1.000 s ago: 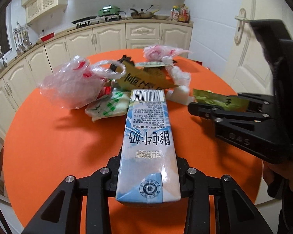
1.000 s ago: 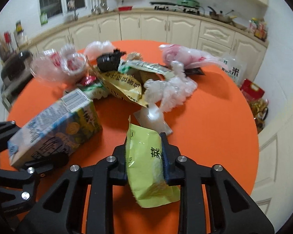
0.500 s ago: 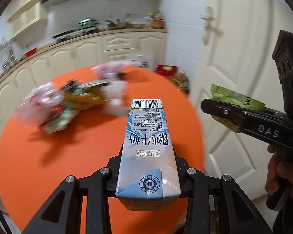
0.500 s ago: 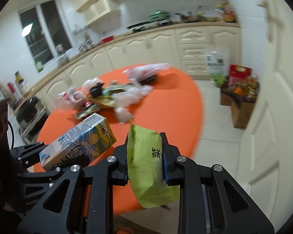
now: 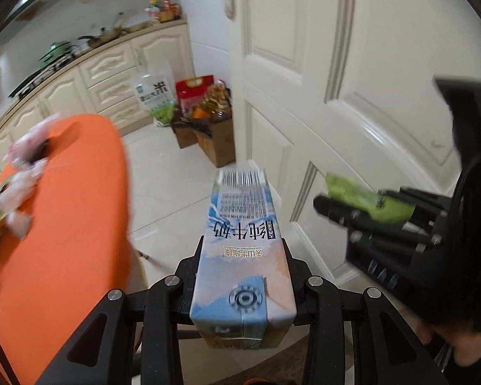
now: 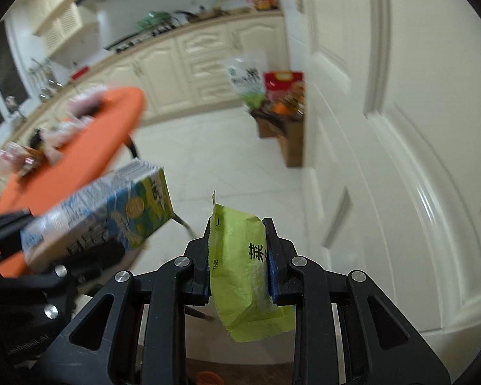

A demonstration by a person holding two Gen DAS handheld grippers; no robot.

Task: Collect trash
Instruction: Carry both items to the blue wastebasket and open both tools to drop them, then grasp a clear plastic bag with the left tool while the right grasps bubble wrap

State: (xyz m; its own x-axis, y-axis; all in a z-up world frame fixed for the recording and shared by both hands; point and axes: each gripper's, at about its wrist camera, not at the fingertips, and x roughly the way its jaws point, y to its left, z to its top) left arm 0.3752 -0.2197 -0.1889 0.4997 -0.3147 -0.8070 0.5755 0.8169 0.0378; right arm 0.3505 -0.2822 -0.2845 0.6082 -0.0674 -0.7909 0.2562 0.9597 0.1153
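Both hands have swung off the orange tabletop (image 5: pixel 80 224) toward the white door (image 5: pixel 352 80). The left gripper (image 5: pixel 242 276) clamps the milk carton (image 5: pixel 243 240) lengthwise, pointing forward; the right gripper (image 6: pixel 239 256) pinches the green wrapper (image 6: pixel 240 266). Remaining trash (image 6: pixel 57 141) lies back on the tabletop. Neither view shows a bin.
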